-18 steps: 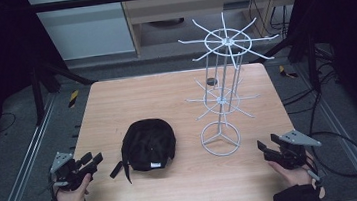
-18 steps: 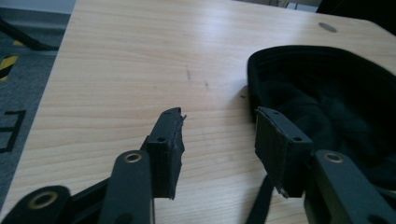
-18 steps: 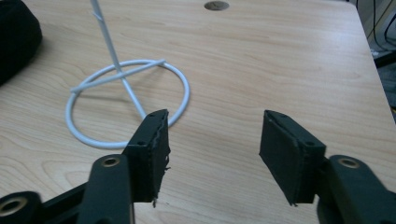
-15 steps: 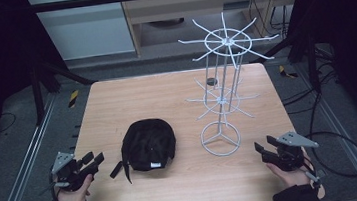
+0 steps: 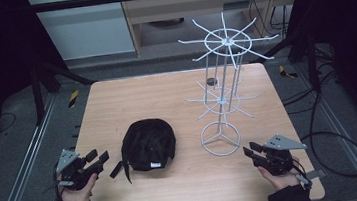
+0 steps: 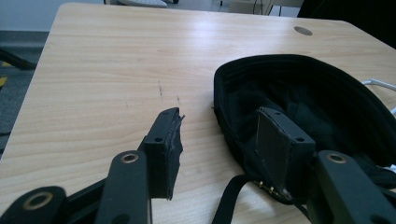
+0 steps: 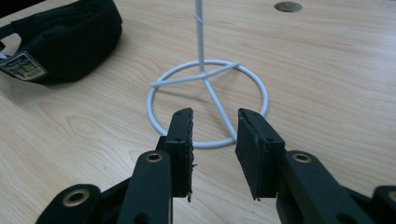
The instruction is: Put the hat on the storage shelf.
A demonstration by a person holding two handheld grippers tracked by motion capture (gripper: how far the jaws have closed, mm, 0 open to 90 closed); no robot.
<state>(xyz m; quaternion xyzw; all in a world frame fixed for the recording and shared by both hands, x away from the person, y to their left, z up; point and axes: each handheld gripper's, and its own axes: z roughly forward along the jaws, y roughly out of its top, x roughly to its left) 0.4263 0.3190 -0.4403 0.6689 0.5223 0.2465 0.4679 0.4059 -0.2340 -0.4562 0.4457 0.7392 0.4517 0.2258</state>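
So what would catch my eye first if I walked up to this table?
Probably the tall white wire rack standing on the right half of the wooden table, its spokes fanning out like a wheel. Next, the black cap lying near the front edge, left of the rack's round base. A person holds a black two-jaw gripper at each front corner, the left gripper beside the cap and the right gripper by the rack, both open.

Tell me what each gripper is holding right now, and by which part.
Nothing is held. The left gripper stands open beside the black cap; the right gripper stands open before the white wire rack.
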